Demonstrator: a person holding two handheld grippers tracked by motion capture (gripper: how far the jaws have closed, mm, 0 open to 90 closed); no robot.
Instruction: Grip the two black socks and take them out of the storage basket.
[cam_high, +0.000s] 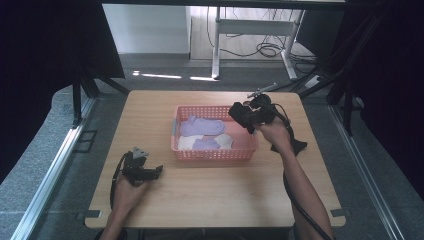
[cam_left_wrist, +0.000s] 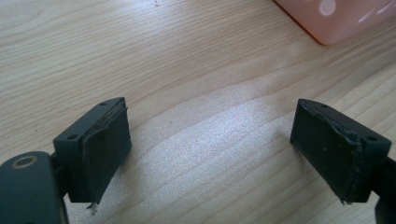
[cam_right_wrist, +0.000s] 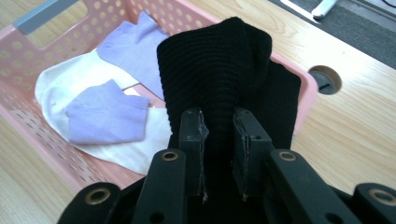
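black sock held over the pink basket's right end

the right gripper (cam_right_wrist: 219, 126) is clenched on a black sock (cam_right_wrist: 219, 60); in the right gripper view its jaws pinch the ribbed fabric, which bunches up above them and hangs down past the far side. in the high view the same sock (cam_high: 241, 115) sits at centre right of the frame, over the right end of the pink basket (cam_high: 215, 154), with the right gripper (cam_high: 252, 116) behind it and the hand (cam_high: 274, 131) lower right of it. the basket lies just left of and below the sock, so the likely next move, a drop into the basket, looks like a short shift toward frame left and down. the basket's long axis runs left-right across the frame.

inside it: a purple sock (cam_high: 201, 125) at upper left, a white sock (cam_right_wrist: 60, 79) and a second purple sock (cam_right_wrist: 105, 116) nearer the front. another black sock (cam_high: 298, 146) lies on the wooden table (cam_high: 200, 200) right of the basket, partly hidden by the right hand.

the left gripper (cam_high: 148, 171) rests at lower left, well apart from the basket, and is released: its jaws stand wide with bare table between them in the left gripper view, basket corner (cam_left_wrist: 336, 18) at upper right. the right hand is clearly nearer.

no brands, labels or readable writing.
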